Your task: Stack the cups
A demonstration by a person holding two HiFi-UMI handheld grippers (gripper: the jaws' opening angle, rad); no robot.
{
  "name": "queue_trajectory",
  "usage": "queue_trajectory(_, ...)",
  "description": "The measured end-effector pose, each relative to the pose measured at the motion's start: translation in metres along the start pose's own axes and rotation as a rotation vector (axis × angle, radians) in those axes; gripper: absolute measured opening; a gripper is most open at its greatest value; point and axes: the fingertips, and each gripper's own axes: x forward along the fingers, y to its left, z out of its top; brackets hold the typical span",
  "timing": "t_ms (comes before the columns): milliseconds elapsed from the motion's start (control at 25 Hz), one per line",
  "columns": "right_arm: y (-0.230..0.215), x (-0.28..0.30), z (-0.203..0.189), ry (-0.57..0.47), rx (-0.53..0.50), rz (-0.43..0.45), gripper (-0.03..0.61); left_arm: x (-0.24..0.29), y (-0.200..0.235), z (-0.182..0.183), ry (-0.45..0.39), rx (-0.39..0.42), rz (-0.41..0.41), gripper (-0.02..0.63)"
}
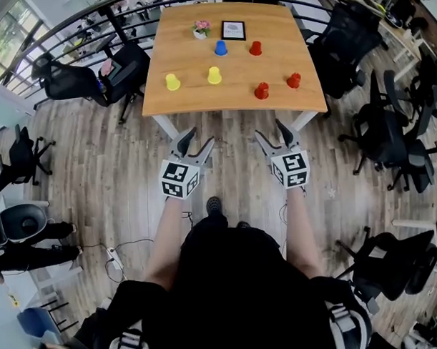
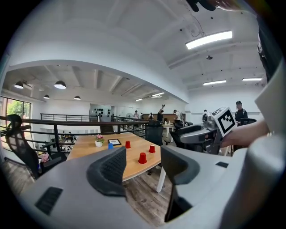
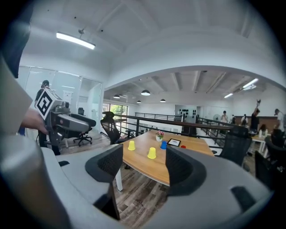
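Note:
Several upturned cups stand on the wooden table (image 1: 234,102). Two are yellow (image 1: 172,81) (image 1: 214,75), one is blue (image 1: 220,48), and three are red (image 1: 255,48) (image 1: 262,91) (image 1: 294,80). My left gripper (image 1: 201,137) and right gripper (image 1: 269,129) hang over the floor, short of the table's near edge. Both are open and hold nothing. The left gripper view looks past its jaws (image 2: 142,157) at the red cups (image 2: 142,158). Between the jaws in the right gripper view (image 3: 144,157) stand the yellow cups (image 3: 152,153).
A small flower pot (image 1: 201,29) and a framed picture (image 1: 233,30) stand at the table's far edge. Black office chairs (image 1: 346,44) (image 1: 79,78) flank the table, and a railing runs behind it. The floor is wood planks.

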Motion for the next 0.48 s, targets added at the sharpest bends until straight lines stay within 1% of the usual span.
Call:
queue_trajectory(240, -0.002, 0.037, 0.005, 0.011, 0.008, -0.047, 0.305, 0.025, 0.039, 0.003, 0.000, -0.005, -0.053, 0.245)
queue_trajectory(480, -0.007, 0.058, 0.004, 0.027, 0.032, -0.104, 0.299, 0.043, 0.066, 0.004, 0.007, -0.003, -0.101, 0.245)
